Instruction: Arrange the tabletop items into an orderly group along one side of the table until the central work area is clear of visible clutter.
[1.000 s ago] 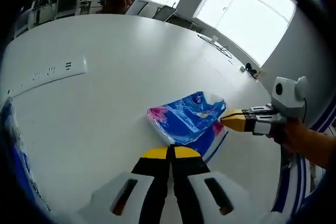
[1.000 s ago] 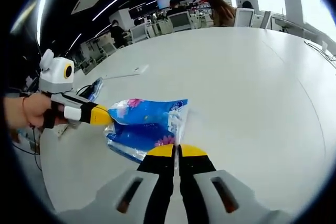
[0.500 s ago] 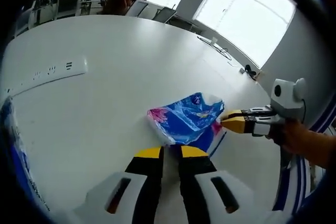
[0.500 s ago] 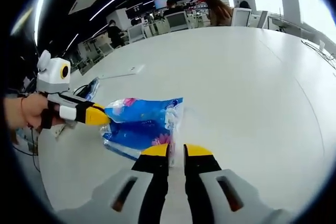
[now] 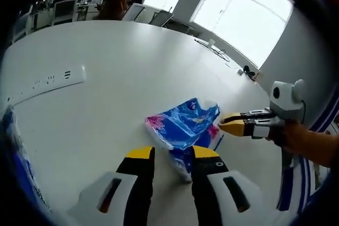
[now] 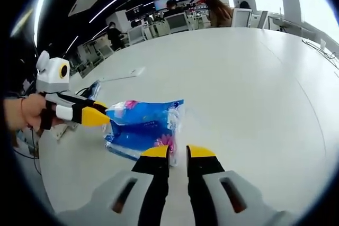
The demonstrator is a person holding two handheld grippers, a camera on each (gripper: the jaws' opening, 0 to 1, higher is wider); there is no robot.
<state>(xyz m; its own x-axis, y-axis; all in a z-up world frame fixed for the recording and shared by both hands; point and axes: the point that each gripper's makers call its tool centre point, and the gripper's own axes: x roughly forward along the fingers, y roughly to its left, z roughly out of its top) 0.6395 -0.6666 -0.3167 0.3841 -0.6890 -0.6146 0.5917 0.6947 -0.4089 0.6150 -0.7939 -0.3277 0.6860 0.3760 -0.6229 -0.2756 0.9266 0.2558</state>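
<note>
Blue plastic packet (image 5: 185,126) lies on the white table (image 5: 106,93), between the two tongs. Left gripper (image 5: 172,154) jaws spread, straddling the packet's near end. Right gripper (image 6: 178,152) jaws parted, tips at the packet's edge, gripping nothing.

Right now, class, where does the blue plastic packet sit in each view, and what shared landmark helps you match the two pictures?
Left gripper view: the blue plastic packet lies just below centre, just ahead of the jaws.
Right gripper view: the packet lies left of centre, low, above the jaws.
Shared landmark: the white power strip lying flat on the white table.
</note>
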